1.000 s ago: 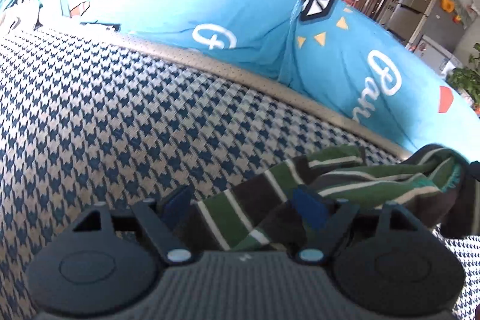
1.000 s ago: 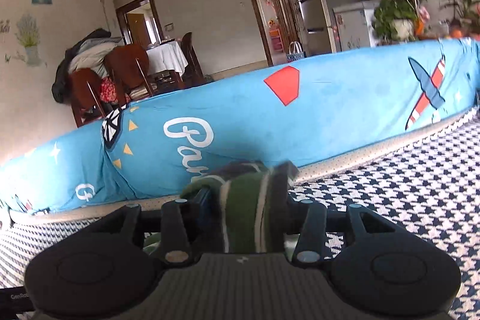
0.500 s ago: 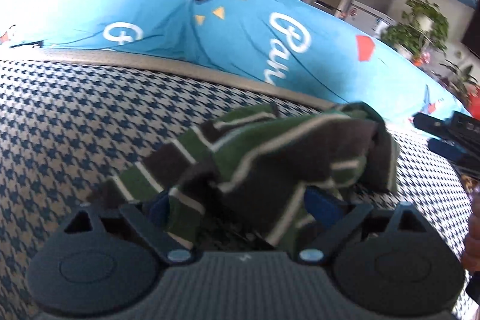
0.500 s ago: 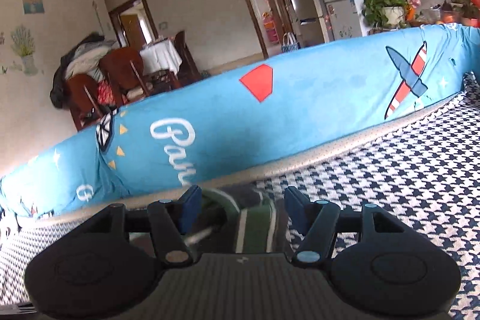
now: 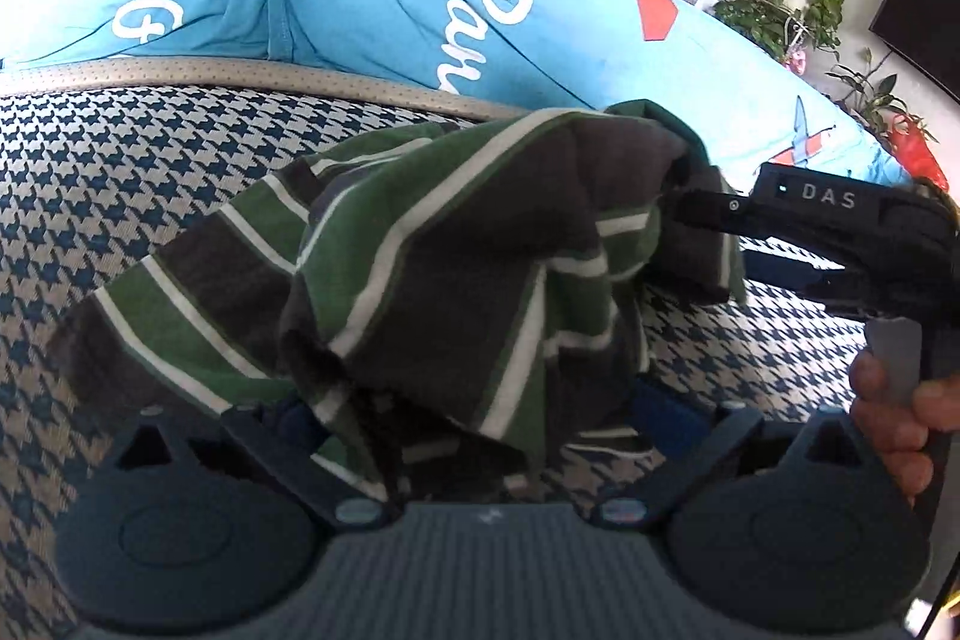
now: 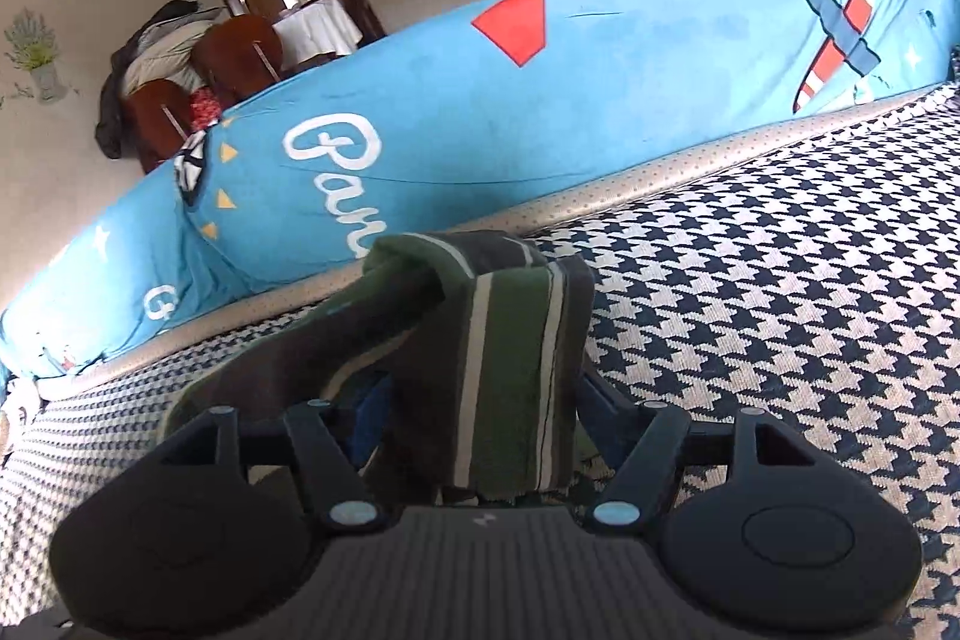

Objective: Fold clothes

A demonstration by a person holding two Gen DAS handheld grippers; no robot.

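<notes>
**Both grippers clamped on the striped garment above the houndstooth surface**

Left wrist view shows the green, dark-grey and white striped garment (image 5: 456,256) bunched up and draped over the left gripper (image 5: 480,412), whose blue-padded fingers (image 5: 666,415) pinch a fold of the cloth. The fabric spreads from the gripper toward the far edge of the houndstooth surface (image 5: 120,172), with one end trailing flat toward the left. At the garment's right end the right gripper (image 5: 702,208), a black tool marked "DAS", grips the cloth, and a hand (image 5: 900,430) holds its handle at the right edge of the view.

From the right wrist view, the right gripper (image 6: 474,412) is closed on a thick folded strip of the garment (image 6: 510,340), which hangs over the fingers and hides the pads. Beyond the cloth, a blue printed cushion (image 6: 600,88) runs along the far edge of the houndstooth surface (image 6: 780,292).
</notes>
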